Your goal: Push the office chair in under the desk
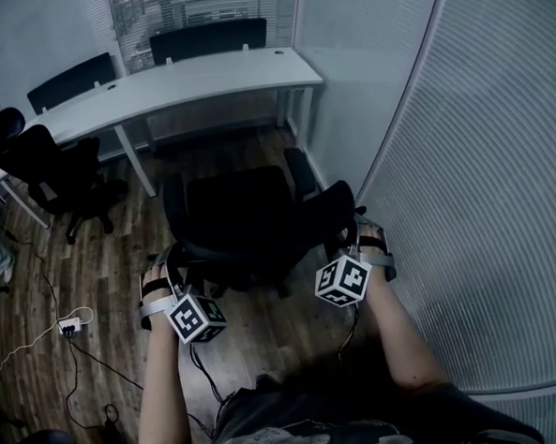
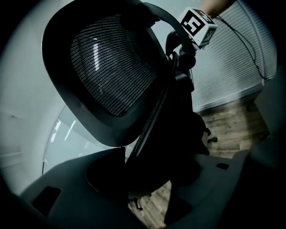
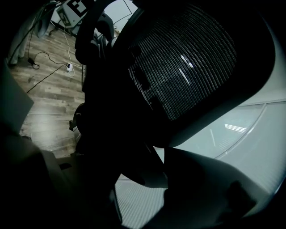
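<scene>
The black office chair (image 1: 240,219) stands on the wood floor a little short of the white desk (image 1: 204,80), its seat facing the desk. My left gripper (image 1: 171,265) is at the left edge of the backrest and my right gripper (image 1: 355,228) at the right edge. In the left gripper view the mesh backrest (image 2: 111,67) rises ahead, and its dark frame runs down between the jaws of my left gripper (image 2: 143,179), which are closed on it. In the right gripper view the backrest (image 3: 187,58) frame likewise fills the gap of my right gripper (image 3: 143,179).
A frosted glass partition (image 1: 462,158) curves close along the right. A second black chair (image 1: 54,169) stands at the left by the desk. Two dark chair backs (image 1: 208,38) show behind the desk. Cables and a power strip (image 1: 70,325) lie on the floor at the left.
</scene>
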`<control>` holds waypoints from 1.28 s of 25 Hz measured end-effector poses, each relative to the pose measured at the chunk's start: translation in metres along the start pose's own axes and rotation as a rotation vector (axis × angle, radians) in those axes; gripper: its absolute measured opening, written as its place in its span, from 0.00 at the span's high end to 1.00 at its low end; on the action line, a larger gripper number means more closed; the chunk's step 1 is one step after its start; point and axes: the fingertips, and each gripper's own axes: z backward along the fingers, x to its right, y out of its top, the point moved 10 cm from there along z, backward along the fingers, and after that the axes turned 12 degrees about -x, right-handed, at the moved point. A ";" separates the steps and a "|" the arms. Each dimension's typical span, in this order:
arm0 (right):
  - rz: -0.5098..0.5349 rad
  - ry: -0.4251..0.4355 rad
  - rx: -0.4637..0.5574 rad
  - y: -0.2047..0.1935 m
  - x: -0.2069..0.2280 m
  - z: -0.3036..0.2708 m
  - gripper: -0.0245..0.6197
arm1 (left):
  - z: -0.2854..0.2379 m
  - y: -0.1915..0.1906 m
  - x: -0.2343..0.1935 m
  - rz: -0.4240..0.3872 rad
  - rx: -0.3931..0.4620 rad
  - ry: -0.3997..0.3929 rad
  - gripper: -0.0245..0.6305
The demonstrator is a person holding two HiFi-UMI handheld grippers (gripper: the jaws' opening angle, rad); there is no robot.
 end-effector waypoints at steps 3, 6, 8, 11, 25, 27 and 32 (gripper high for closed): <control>-0.001 0.002 -0.016 0.009 0.007 -0.012 0.53 | -0.012 0.005 -0.011 -0.001 0.013 -0.024 0.56; -0.003 0.003 -0.022 0.018 0.011 -0.024 0.53 | -0.025 0.007 -0.019 0.002 0.025 -0.034 0.56; -0.003 0.006 -0.027 0.022 0.014 -0.035 0.53 | -0.037 0.008 -0.022 0.003 0.026 -0.032 0.56; -0.005 0.001 -0.024 0.030 0.022 -0.053 0.53 | -0.055 0.015 -0.031 -0.006 0.029 -0.020 0.56; 0.000 -0.016 0.004 0.076 0.058 -0.157 0.53 | -0.157 0.050 -0.072 0.015 -0.009 -0.021 0.56; 0.001 -0.017 0.006 0.082 0.064 -0.172 0.53 | -0.173 0.056 -0.077 0.017 -0.017 -0.019 0.56; -0.001 -0.017 0.023 0.098 0.073 -0.210 0.53 | -0.210 0.066 -0.091 0.023 -0.049 -0.021 0.56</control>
